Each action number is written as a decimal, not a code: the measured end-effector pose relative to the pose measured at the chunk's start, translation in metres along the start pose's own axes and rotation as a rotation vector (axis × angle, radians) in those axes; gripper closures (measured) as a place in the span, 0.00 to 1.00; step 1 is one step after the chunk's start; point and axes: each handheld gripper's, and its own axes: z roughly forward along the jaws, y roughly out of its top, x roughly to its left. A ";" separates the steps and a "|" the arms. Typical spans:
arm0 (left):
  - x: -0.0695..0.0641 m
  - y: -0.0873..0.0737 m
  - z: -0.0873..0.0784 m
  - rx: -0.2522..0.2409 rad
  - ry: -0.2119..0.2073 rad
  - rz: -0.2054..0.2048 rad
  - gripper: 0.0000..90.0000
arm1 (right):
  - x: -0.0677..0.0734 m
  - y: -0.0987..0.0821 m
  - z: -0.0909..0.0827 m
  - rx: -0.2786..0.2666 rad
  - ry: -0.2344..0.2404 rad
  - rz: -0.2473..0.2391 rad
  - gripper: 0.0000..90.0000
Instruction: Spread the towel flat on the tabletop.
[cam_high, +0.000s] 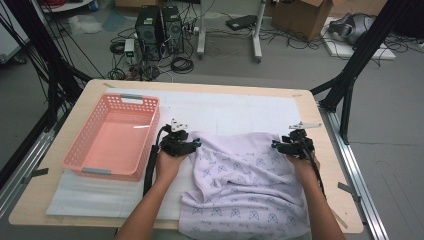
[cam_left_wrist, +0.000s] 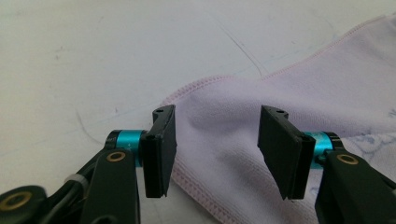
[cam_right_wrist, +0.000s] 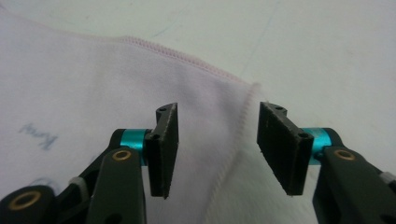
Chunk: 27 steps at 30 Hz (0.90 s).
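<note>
A pale lilac cloth (cam_high: 245, 175) with a faint printed pattern lies rumpled on the white mat (cam_high: 225, 110), its near end hanging over the table's front edge. My left gripper (cam_high: 187, 143) rests at the cloth's far left corner. In the left gripper view, that gripper (cam_left_wrist: 217, 154) is open, with the hemmed corner (cam_left_wrist: 219, 107) lying under the gap and not pinched. My right gripper (cam_high: 290, 145) sits at the far right corner. In the right gripper view, it (cam_right_wrist: 217, 149) is also open, and the stitched edge (cam_right_wrist: 238, 135) runs between the jaws, untouched by the pads.
A pink plastic basket (cam_high: 107, 172) stands empty on the table's left side, just left of my left hand. The wooden table's right edge (cam_high: 327, 150) lies close to my right gripper. Bare white mat stretches beyond the cloth toward the far edge.
</note>
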 end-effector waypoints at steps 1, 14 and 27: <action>0.000 -0.001 -0.001 -0.007 -0.002 0.003 0.52 | 0.001 0.002 0.007 0.017 0.011 -0.018 0.48; -0.004 -0.003 -0.001 0.021 -0.014 0.010 0.48 | -0.026 0.025 0.007 -0.075 -0.348 0.042 0.96; -0.026 0.005 0.033 0.068 0.000 0.051 0.49 | -0.022 0.026 -0.025 -0.112 -0.118 0.086 0.69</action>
